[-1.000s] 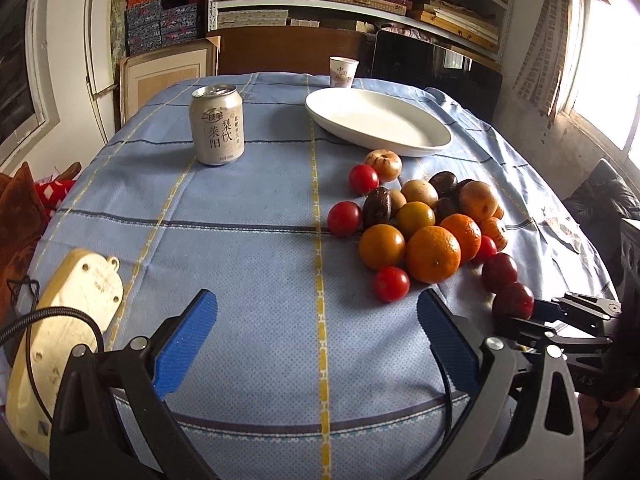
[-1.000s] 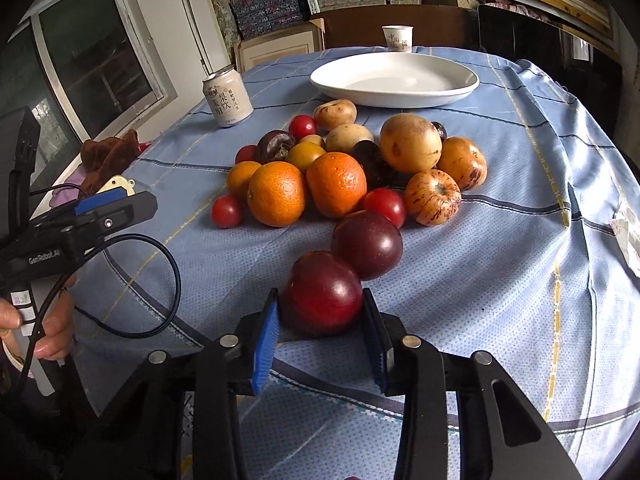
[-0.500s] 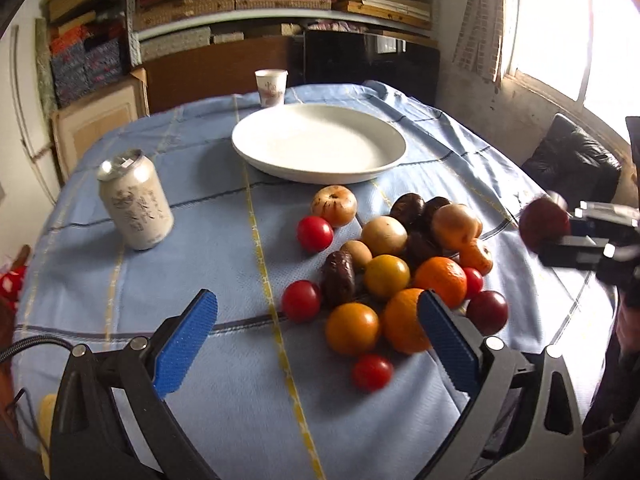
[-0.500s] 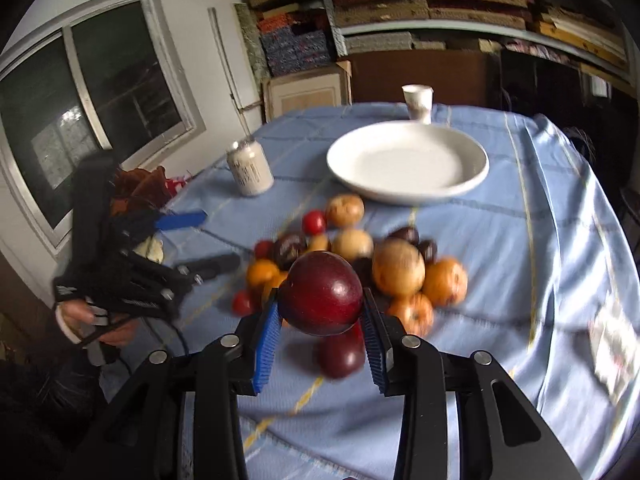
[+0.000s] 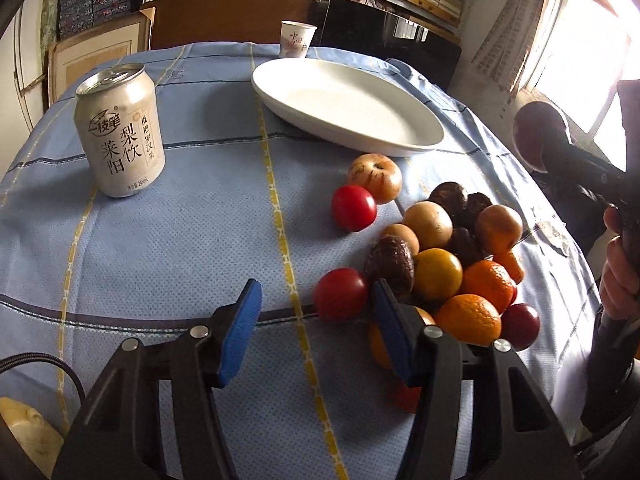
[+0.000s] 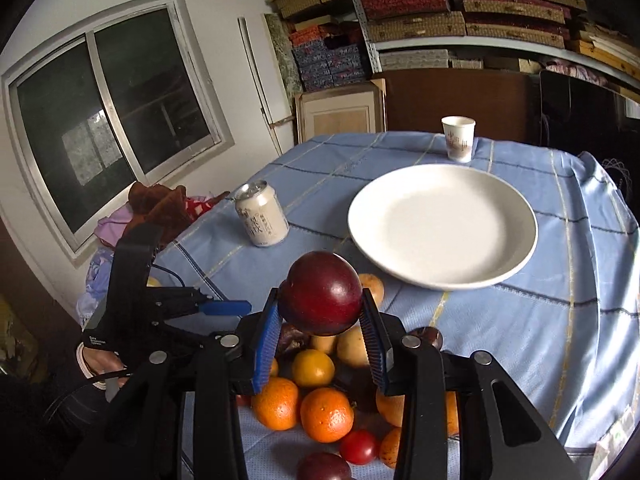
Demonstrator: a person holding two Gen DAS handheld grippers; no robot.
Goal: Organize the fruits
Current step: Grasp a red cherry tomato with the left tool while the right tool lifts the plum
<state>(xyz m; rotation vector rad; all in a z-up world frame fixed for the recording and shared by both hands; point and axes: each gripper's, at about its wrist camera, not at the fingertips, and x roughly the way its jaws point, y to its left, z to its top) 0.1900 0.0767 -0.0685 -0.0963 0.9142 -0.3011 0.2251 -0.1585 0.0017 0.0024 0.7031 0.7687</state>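
Note:
My right gripper [image 6: 318,312] is shut on a dark red plum [image 6: 320,298] and holds it in the air above the fruit pile [image 6: 316,400], short of the white plate [image 6: 440,276]. The left wrist view shows that plum [image 5: 534,136] high at the right edge. My left gripper [image 5: 316,328] hangs low over the blue tablecloth with its jaws closing. A red tomato [image 5: 340,294] sits just past its fingertips, close to the right finger [image 5: 390,332]; neither pad presses it. Oranges, tomatoes and brown fruits make up the pile [image 5: 440,264].
A drink can [image 5: 120,132] stands at the left, and a paper cup [image 5: 296,40] stands beyond the plate [image 5: 400,148]. A person's hand [image 5: 618,276] holds the right gripper at the table's right edge. Shelves and a window lie behind the table.
The right gripper lifted the plum off the cloth and carried it up over the pile toward the plate. The left gripper came forward to the pile's left edge and its jaws narrowed.

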